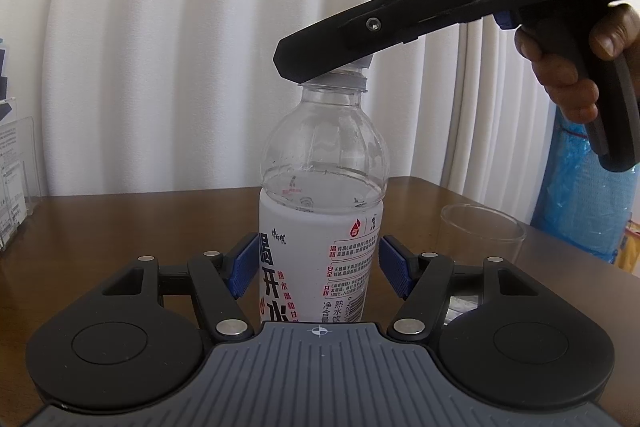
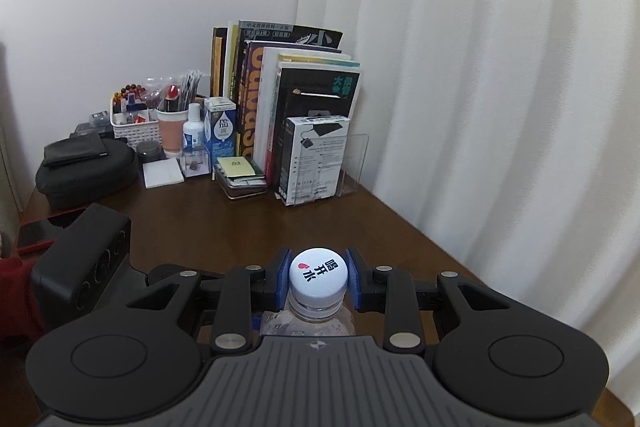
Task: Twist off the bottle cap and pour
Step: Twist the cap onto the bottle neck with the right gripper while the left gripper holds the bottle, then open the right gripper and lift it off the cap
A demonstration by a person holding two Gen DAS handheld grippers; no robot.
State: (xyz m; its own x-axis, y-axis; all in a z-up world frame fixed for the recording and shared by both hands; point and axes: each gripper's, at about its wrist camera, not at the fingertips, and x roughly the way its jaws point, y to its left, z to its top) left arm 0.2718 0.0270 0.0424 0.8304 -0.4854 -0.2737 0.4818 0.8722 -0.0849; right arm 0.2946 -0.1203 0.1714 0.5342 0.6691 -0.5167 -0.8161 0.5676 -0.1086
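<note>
A clear plastic bottle (image 1: 322, 163) with a white label stands upright on the brown table (image 1: 120, 227), partly filled with water. My left gripper (image 1: 316, 267) is shut on its labelled body, blue pads (image 1: 242, 267) pressing both sides. From the upper right, my right gripper (image 1: 320, 67) comes down over the bottle's neck, held by a hand (image 1: 568, 67). In the right wrist view that gripper (image 2: 318, 277) is shut on the white cap (image 2: 318, 273), blue pads (image 2: 283, 277) against its rim. The cap sits on the neck.
An empty clear glass (image 1: 482, 227) stands on the table right of the bottle. A white curtain (image 1: 200, 27) hangs behind. At the far corner are books (image 2: 280, 87), a white box (image 2: 314, 159), a basket (image 2: 132, 123) and a black case (image 2: 86, 175).
</note>
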